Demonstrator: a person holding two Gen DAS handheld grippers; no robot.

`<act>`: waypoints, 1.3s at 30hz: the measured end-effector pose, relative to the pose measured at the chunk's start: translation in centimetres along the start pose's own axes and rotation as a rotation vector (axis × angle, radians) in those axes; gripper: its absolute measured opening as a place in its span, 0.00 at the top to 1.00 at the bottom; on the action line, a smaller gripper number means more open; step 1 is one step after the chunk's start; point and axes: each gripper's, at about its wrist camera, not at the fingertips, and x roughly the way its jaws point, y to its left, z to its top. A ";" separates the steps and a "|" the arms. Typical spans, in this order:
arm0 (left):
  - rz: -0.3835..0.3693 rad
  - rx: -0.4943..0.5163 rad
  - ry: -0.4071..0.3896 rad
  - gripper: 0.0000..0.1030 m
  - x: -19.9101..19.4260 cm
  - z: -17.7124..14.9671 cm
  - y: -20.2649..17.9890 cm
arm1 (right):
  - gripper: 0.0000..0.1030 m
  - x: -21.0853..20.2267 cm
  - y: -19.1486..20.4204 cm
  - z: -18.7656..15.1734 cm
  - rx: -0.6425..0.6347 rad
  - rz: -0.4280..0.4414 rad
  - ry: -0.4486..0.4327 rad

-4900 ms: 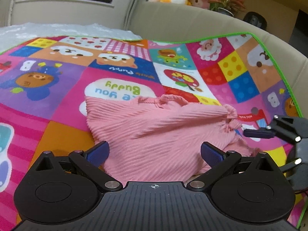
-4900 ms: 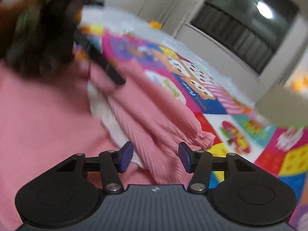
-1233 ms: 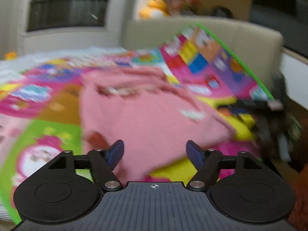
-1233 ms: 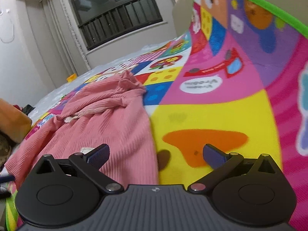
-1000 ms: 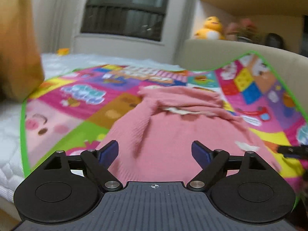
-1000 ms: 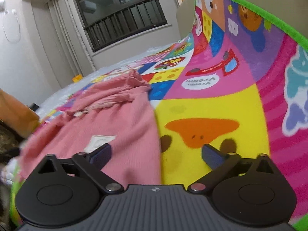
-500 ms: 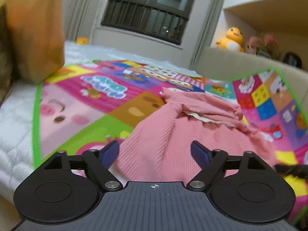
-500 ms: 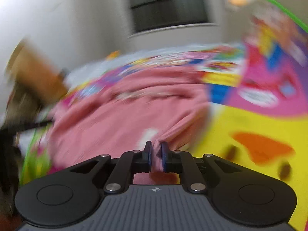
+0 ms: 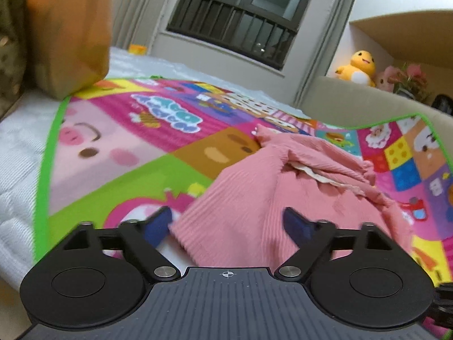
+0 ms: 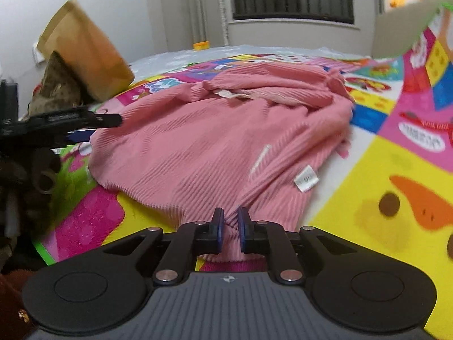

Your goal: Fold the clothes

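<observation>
Pink ribbed sweater [image 10: 215, 141] spread rumpled on a colourful play mat [image 9: 119, 153], just ahead of both tools. Right hand-held gripper [image 10: 230, 226] pinched together on the near hem of the sweater, fabric bunched between the blue pads [image 10: 218, 228]. White care label [image 10: 306, 182] hanging at the sweater's edge, ahead and to the right of that grip. Beyond it, a folded-over section with pale lining showing at the far side.

Left hand-held gripper [image 9: 226, 223] spread wide apart, pads either side of the sweater's near corner, cloth lying between them but not clamped. Seen also from the right wrist view as a dark shape [image 10: 93, 121] reaching in from the left, its tip right at the sweater's left edge; contact there unclear.

Mat draped up a beige headboard or sofa back [image 9: 354, 104] to the right. Brown paper bag [image 9: 68, 34] ahead to the left, at the mat's far corner. Yellow plush duck [image 9: 358, 69] on a ledge behind, barred window [image 9: 235, 22] beyond.
</observation>
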 end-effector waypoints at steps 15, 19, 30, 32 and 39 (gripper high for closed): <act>-0.435 0.564 0.253 0.71 -2.2 -3.9 -7.4 | 0.89 0.3 -0.7 -0.1 0.017 0.034 0.035; -0.525 0.488 0.272 0.48 -3.6 -3.1 -6.6 | 0.89 0.1 -0.7 -0.2 0.016 0.036 0.045; -0.463 0.246 0.084 0.14 -2.9 4.9 -3.5 | 0.50 -4.0 -5.7 3.2 0.164 0.006 -0.083; -0.377 0.201 0.111 0.14 -0.5 5.4 -3.0 | 0.46 -3.5 -7.2 4.1 0.221 -0.059 -0.112; -0.349 0.107 0.253 0.15 7.9 6.9 -2.6 | 0.34 0.7 -10.3 9.2 0.195 -0.172 -0.144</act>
